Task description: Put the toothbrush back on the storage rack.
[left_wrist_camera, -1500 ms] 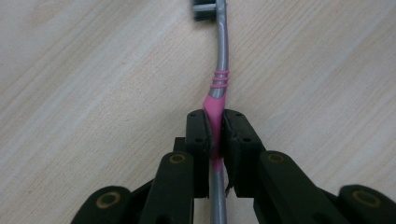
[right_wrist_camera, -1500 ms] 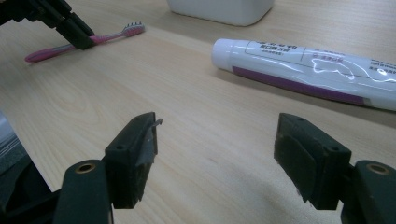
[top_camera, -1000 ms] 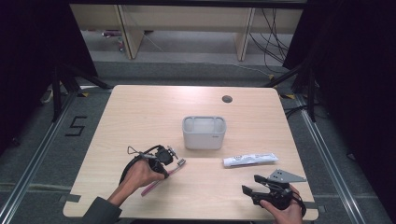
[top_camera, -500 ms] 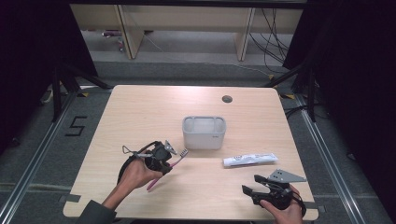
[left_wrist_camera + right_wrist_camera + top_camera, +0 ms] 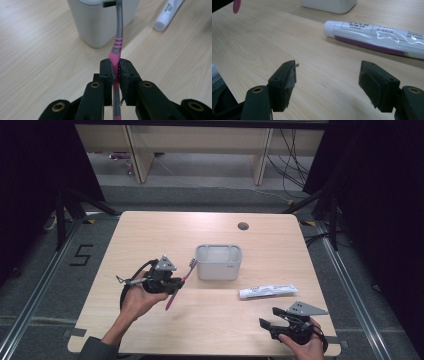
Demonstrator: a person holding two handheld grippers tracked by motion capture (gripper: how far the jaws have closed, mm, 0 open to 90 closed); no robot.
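My left gripper (image 5: pixel 176 283) (image 5: pixel 115 71) is shut on a pink and grey toothbrush (image 5: pixel 180 280) (image 5: pixel 117 42), held clear of the table. Its bristled head points up toward the near left corner of a grey rectangular holder (image 5: pixel 218 261) (image 5: pixel 102 22) at the table's middle. A white and purple toothpaste tube (image 5: pixel 267 290) (image 5: pixel 374 37) (image 5: pixel 167 15) lies flat to the right of the holder. My right gripper (image 5: pixel 266 325) (image 5: pixel 327 77) rests low near the front right edge, open, with nothing between its jaws and the tube lying a little beyond them.
The light wooden table (image 5: pixel 210 320) has a small dark round hole (image 5: pixel 243 226) near its far edge. Black frame legs and cables stand on the floor around the table. The toothbrush's pink handle end (image 5: pixel 236 5) shows at the right gripper view's top left.
My left hand has lifted the toothbrush and carried it right, toward the holder's left side, tilting its head upward. The right gripper has stayed put.
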